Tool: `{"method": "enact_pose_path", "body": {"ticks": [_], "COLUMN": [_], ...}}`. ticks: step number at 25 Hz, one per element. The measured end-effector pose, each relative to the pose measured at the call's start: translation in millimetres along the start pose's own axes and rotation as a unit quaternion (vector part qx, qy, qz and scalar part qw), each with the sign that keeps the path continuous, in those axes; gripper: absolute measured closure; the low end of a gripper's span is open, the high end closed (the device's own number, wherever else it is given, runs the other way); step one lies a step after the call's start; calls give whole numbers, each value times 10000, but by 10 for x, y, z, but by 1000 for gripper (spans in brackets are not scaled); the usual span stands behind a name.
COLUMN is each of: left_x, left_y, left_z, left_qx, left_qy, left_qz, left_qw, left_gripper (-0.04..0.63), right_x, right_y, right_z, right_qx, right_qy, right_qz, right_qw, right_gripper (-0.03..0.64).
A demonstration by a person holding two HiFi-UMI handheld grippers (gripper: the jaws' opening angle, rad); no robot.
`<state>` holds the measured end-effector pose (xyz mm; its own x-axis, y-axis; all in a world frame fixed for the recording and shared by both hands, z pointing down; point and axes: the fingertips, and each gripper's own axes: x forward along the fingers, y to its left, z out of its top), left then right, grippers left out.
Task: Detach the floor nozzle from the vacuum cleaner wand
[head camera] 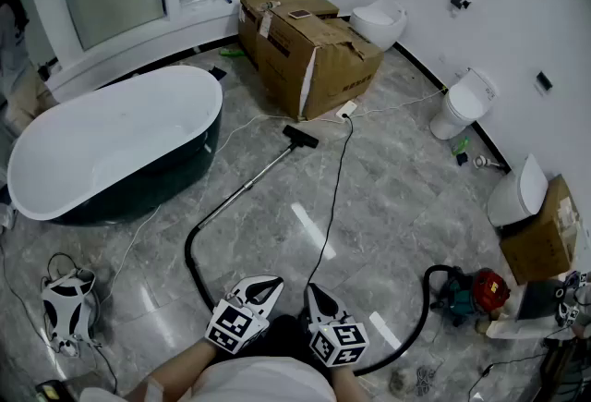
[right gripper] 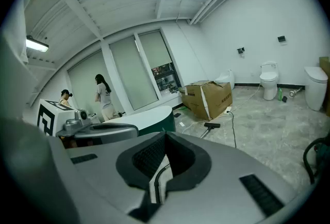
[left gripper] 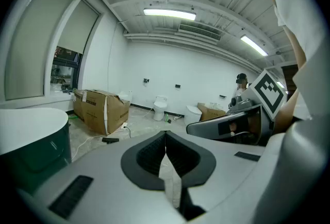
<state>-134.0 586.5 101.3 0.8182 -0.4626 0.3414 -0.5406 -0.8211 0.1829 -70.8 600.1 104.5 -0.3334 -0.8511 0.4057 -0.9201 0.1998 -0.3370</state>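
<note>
Side by side, the left hand-held gripper (head camera: 265,285) and right hand-held gripper (head camera: 314,291) are both closed and empty. Well ahead of them the nozzle (head camera: 300,137) lies on the floor (head camera: 397,206), joined to the wand (head camera: 251,180), near a box (head camera: 314,58). The hose (head camera: 191,254) curves just ahead of the left one.

Clothing: we are wearing a white top (head camera: 263,383), and it is leaving our forearms bare.
Left gripper (head camera: 271,287): we are carrying a pale grey, smooth shell with small black slotted patches.
Right gripper (head camera: 314,292): it is showing the same grey shell.
Jaws: they are showing black ribbed pads (left gripper: 149,153).
Marker cubes (head camera: 231,326): each is wearing black-and-white square markers.
</note>
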Motion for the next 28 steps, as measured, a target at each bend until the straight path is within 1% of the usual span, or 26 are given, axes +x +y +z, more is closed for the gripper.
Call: {"method": "enact_pose_path", "body": {"ticks": [8, 12, 18, 23, 28], "left_x": [-115, -164, -159, -146, -45], "left_y": [144, 288, 442, 523, 657], "left_z": [9, 9, 9, -61, -28], "left_qx": [-113, -83, -224, -283, -363], "left_qy": [-75, -84, -122, -26, 13], "left_qz": [52, 33, -77, -133, -64], "left_qw": [9999, 9999, 9996, 9995, 9993], "left_gripper": [584, 585, 586, 586, 586], "right_x": [71, 179, 309, 388, 495], "right_y": [145, 216, 310, 381, 292], "right_z": [26, 44, 111, 150, 323], "right_qx": [-222, -246, -353, -320, -302], "right_qy": [-52, -91, -434, -587, -718], "right_qz": [-47, -110, -159, -128, -89], "right_qw": [9997, 9996, 9983, 9977, 9969], "right_gripper": [604, 604, 603, 603, 603]}}
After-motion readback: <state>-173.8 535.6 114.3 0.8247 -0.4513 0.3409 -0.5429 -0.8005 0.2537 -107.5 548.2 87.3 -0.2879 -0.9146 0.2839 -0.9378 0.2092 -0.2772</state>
